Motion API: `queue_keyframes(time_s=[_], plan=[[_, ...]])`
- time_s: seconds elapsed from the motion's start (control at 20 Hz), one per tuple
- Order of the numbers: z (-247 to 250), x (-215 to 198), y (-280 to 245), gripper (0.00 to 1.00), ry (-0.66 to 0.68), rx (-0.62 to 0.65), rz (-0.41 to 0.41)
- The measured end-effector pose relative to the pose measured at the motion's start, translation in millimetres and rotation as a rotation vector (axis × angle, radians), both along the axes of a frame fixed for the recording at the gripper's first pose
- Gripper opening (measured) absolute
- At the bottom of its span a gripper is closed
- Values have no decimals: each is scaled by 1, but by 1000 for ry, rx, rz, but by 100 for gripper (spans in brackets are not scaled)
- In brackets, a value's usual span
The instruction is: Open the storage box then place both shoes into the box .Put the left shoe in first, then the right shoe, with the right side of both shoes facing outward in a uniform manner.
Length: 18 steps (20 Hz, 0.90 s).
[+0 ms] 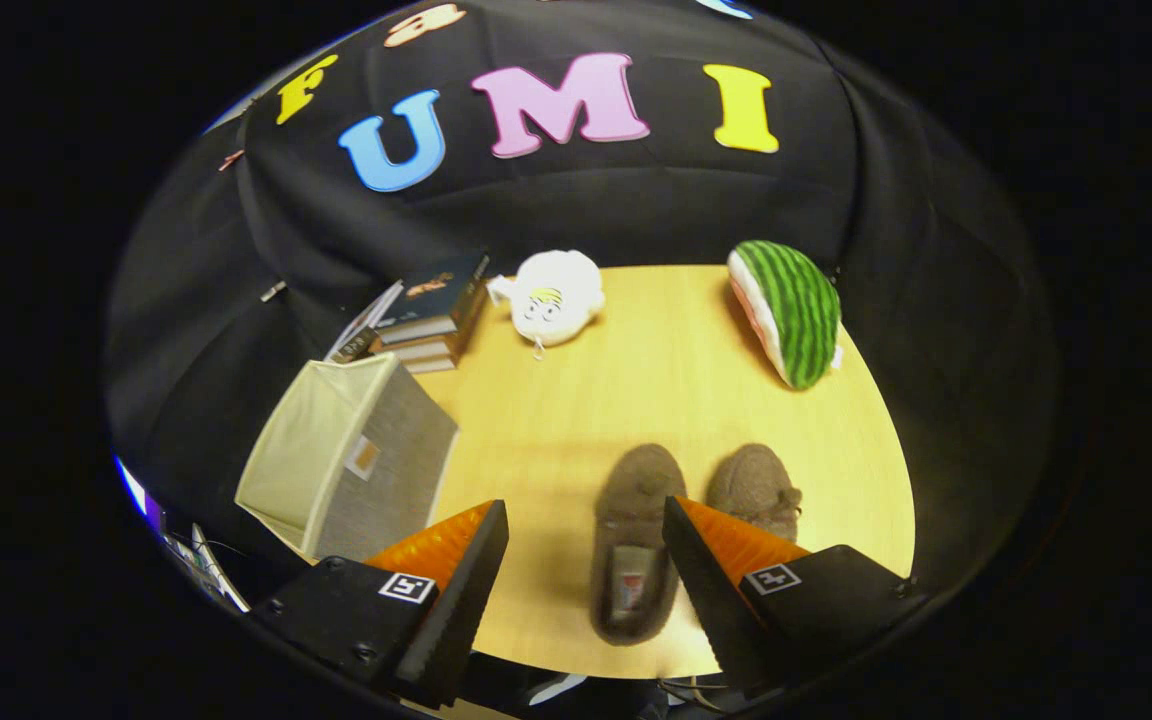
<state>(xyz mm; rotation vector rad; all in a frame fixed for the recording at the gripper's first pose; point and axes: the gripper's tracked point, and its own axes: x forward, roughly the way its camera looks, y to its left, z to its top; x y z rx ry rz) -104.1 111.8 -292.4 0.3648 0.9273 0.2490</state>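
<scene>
Hovering jaws (586, 520) spread apart, left shoe (636, 545) between them, storage box (346, 455) alongside.

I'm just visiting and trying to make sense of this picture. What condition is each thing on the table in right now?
Beige fabric storage box: lid shut, at the table's edge.
Left brown fuzzy slipper: flat on the table, between the gripper's fingers, untouched.
Right brown fuzzy slipper: flat beside it, partly behind one finger.
Stack of books: lying closed.
White plush toy: resting.
Watermelon-slice plush: lying on its side.
Gripper: open, empty.
</scene>
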Motion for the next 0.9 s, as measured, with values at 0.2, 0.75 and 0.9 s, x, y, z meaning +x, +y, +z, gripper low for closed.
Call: queue_keyframes(time_s=[0.2,0.75,0.9], plan=[[-52,-14,-19,81,64,-60,72],[-128,8,-8,58,127,-115,180],[-145,13,-14,37,143,-199,168]])
